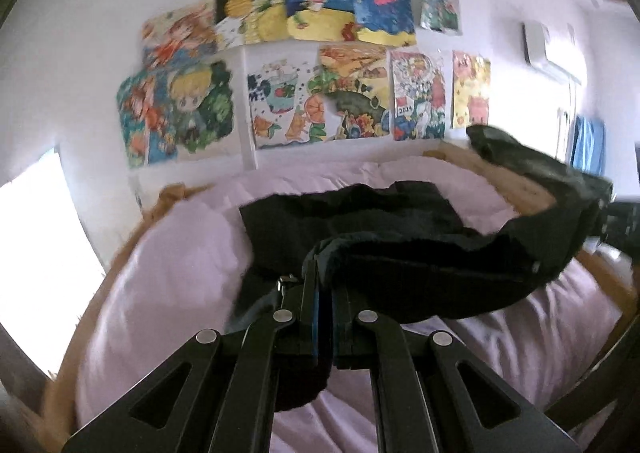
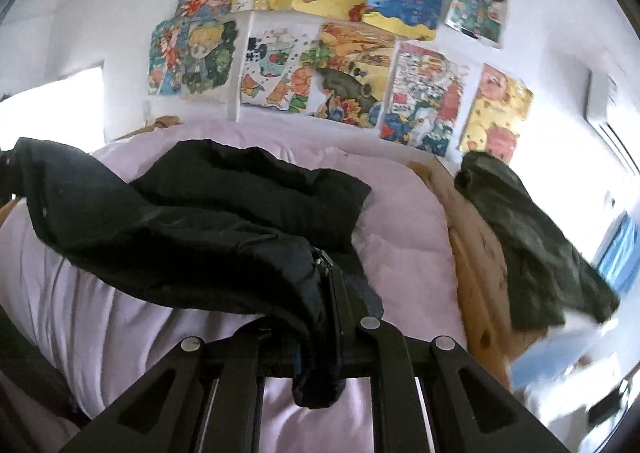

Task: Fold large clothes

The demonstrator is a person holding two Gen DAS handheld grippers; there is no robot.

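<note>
In the left wrist view the left tongs pinch an edge of the black jacket stretched above the pink bed, while in the right wrist view the right tongs clamp its zipper edge.

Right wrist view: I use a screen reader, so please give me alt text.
The right gripper is shut on a black zip-up jacket, lifting its zipper edge above a bed with a pale lilac duvet. A second dark garment hangs over the wooden bed frame; colourful drawings cover the white wall.
</note>
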